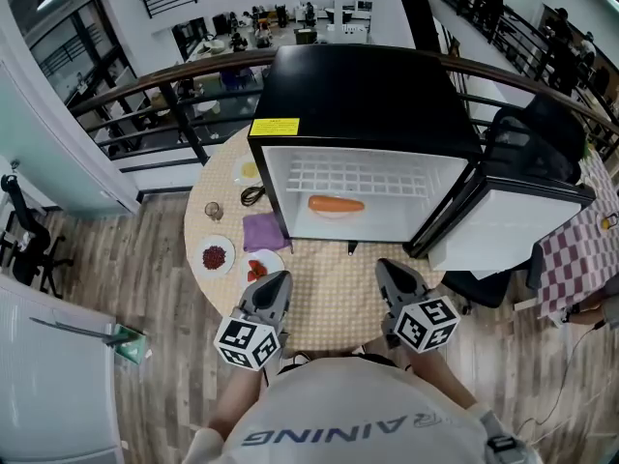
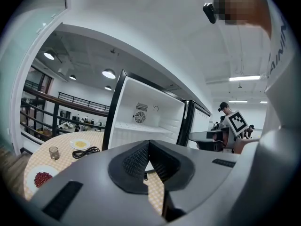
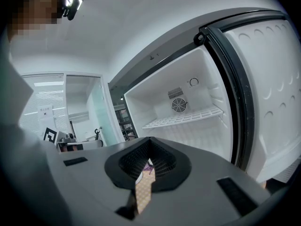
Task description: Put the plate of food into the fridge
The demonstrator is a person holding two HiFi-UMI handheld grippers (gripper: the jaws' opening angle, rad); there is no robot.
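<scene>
A black mini fridge (image 1: 363, 95) stands on the round table with its door (image 1: 508, 216) swung open to the right. On its white floor lies an orange carrot (image 1: 337, 204) on a pale plate (image 1: 334, 213). Both grippers hover low over the near edge of the table, in front of the fridge and apart from it. My left gripper (image 1: 279, 281) is shut with nothing in it, its pads meeting in the left gripper view (image 2: 149, 145). My right gripper (image 1: 387, 270) is shut and empty too (image 3: 149, 143). The fridge's wire shelf (image 3: 183, 119) is bare.
Left of the fridge the checked table (image 1: 329, 298) holds a plate of red beans (image 1: 215, 256), a plate of red pieces (image 1: 259, 267), a purple cloth (image 1: 263, 231), a glass (image 1: 214, 211), a black cable (image 1: 253, 195) and a plate with yellow food (image 1: 249, 171). A railing (image 1: 145, 85) runs behind.
</scene>
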